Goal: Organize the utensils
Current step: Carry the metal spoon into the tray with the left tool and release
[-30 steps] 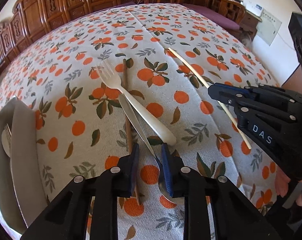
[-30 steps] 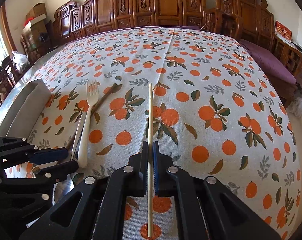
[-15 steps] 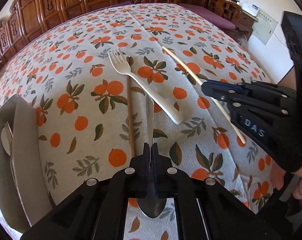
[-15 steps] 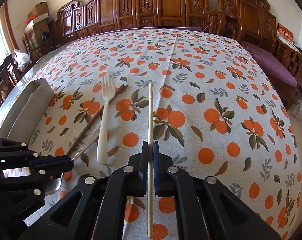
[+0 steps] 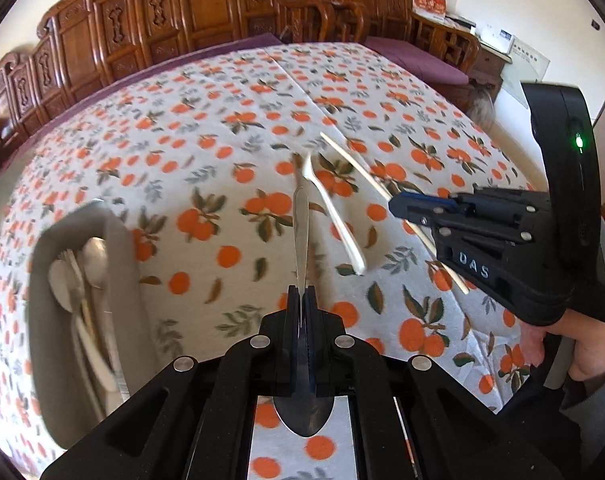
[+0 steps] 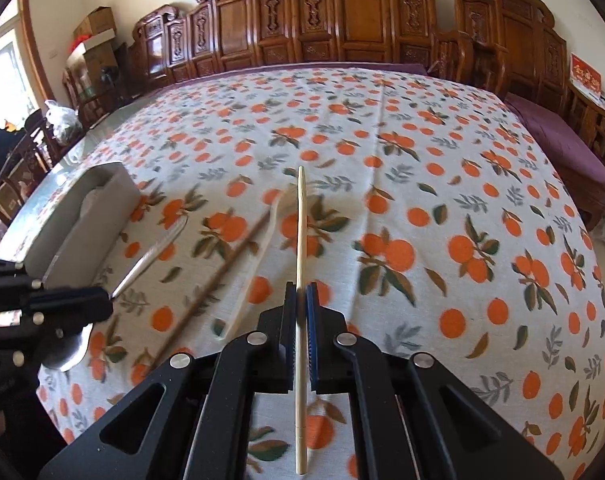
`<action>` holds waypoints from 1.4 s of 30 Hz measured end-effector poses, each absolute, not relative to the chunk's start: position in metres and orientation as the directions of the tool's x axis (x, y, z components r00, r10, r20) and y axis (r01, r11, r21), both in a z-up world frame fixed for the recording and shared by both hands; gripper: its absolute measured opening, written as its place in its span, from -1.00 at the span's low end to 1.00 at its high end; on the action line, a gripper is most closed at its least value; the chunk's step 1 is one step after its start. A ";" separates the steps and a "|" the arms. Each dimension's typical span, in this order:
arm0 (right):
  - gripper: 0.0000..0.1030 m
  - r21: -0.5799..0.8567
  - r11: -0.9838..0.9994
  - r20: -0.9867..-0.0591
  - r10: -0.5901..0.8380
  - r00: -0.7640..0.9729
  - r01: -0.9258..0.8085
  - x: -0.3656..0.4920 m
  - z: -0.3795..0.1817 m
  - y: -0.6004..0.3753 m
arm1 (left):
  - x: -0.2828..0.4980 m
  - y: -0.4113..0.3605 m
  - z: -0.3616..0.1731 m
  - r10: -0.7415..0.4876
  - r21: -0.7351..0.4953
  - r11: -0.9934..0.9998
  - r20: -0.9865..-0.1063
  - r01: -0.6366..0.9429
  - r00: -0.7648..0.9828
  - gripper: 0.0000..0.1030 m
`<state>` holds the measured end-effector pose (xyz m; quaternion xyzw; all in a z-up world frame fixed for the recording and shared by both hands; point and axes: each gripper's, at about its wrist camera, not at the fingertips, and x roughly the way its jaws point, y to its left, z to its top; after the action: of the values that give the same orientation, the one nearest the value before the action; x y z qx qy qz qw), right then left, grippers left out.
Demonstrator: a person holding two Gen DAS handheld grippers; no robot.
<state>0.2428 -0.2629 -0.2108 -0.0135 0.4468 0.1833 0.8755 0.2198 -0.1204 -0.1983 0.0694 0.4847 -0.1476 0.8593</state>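
Left gripper (image 5: pixel 301 300): jaws clamped on a metal spoon (image 5: pixel 301 236), gripped at the neck, handle pointing forward, bowl back under the gripper body; the spoon is lifted off the bench. Right gripper (image 6: pixel 301 300): jaws pinched on a pale chopstick (image 6: pixel 300 240), held partway along its length, also clear of the cloth. Bench (image 6: pixel 462 160) carries an orange-print tablecloth. Grey utensil tray (image 5: pixel 118 248) sits at the left side of the bench; the left wrist view shows it already holding several pieces, at least two spoons and what looks like a fork, though blur prevents an exact count. Left on the cloth: a white plastic fork (image 6: pixel 254 264) and a brown chopstick (image 6: pixel 218 280), lying just beside each other between the tray and the right gripper. In the left view the brown chopstick is not clearly made out, likely hidden behind the raised spoon. Assessment: task partly done. Some utensils are stowed, two are in hand and not yet deposited, two are untouched. The spoon is the closer of the two held items to the tray, so it probably goes in first. Remaining after that: the pale chopstick, then the fork and brown chopstick. Risk noted: the thin chopstick may pivot in the jaws during the carry.
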 end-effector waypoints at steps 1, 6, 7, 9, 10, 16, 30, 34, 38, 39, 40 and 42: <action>-0.88 0.144 0.929 -0.784 0.318 0.533 -0.341 0.242 -0.209 -0.259 | 0.220 -0.115 -0.194 -0.183 -0.020 0.949 -0.849 0.315 0.496 -0.96; -0.88 0.160 0.909 -0.767 0.360 0.531 -0.385 0.237 -0.200 -0.241 | 0.220 -0.094 -0.179 -0.173 -0.019 0.958 -0.832 0.286 0.527 -0.96; -0.88 0.162 0.905 -0.764 0.368 0.530 -0.394 0.235 -0.199 -0.238 | 0.220 -0.091 -0.177 -0.172 -0.018 0.959 -0.830 0.282 0.531 -0.96; -0.88 0.163 0.898 -0.760 0.378 0.529 -0.408 0.233 -0.196 -0.232 | 0.220 -0.084 -0.173 -0.169 -0.019 0.962 -0.824 0.272 0.541 -0.96; -0.88 0.165 0.894 -0.756 0.386 0.528 -0.416 0.232 -0.194 -0.228 | 0.219 -0.079 -0.170 -0.169 -0.020 0.964 -0.820 0.267 0.547 -0.96; -0.88 0.165 0.876 -0.750 0.410 0.520 -0.453 0.226 -0.190 -0.213 | 0.217 -0.054 -0.157 -0.167 -0.032 0.971 -0.801 0.238 0.575 -0.96; -0.88 0.163 0.849 -0.745 0.440 0.501 -0.503 0.219 -0.187 -0.195 | 0.225 0.024 -0.159 -0.118 -0.073 0.992 -0.804 0.101 0.583 -0.96; -0.88 0.156 0.845 -0.749 0.439 0.497 -0.512 0.218 -0.188 -0.191 | 0.234 0.039 -0.183 -0.103 -0.087 0.995 -0.833 0.055 0.543 -0.96; -0.88 0.156 0.845 -0.749 0.438 0.497 -0.511 0.217 -0.188 -0.191 | 0.241 0.051 -0.205 -0.087 -0.093 0.996 -0.857 0.014 0.507 -0.96; -0.88 0.157 0.846 -0.749 0.438 0.497 -0.510 0.218 -0.189 -0.191 | 0.243 0.052 -0.209 -0.081 -0.090 0.996 -0.861 0.007 0.501 -0.96; -0.88 0.157 0.847 -0.750 0.437 0.497 -0.509 0.218 -0.189 -0.191 | 0.244 0.053 -0.212 -0.072 -0.082 0.997 -0.866 0.002 0.495 -0.96; -0.88 0.158 0.846 -0.749 0.438 0.497 -0.509 0.218 -0.189 -0.191 | 0.246 0.055 -0.217 -0.056 -0.065 0.998 -0.871 -0.002 0.488 -0.96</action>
<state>0.2181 -0.1914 -0.1889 -0.0420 0.4203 0.2739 0.8641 0.2457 0.0546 -0.2169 -0.0287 0.5058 -0.0154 0.8620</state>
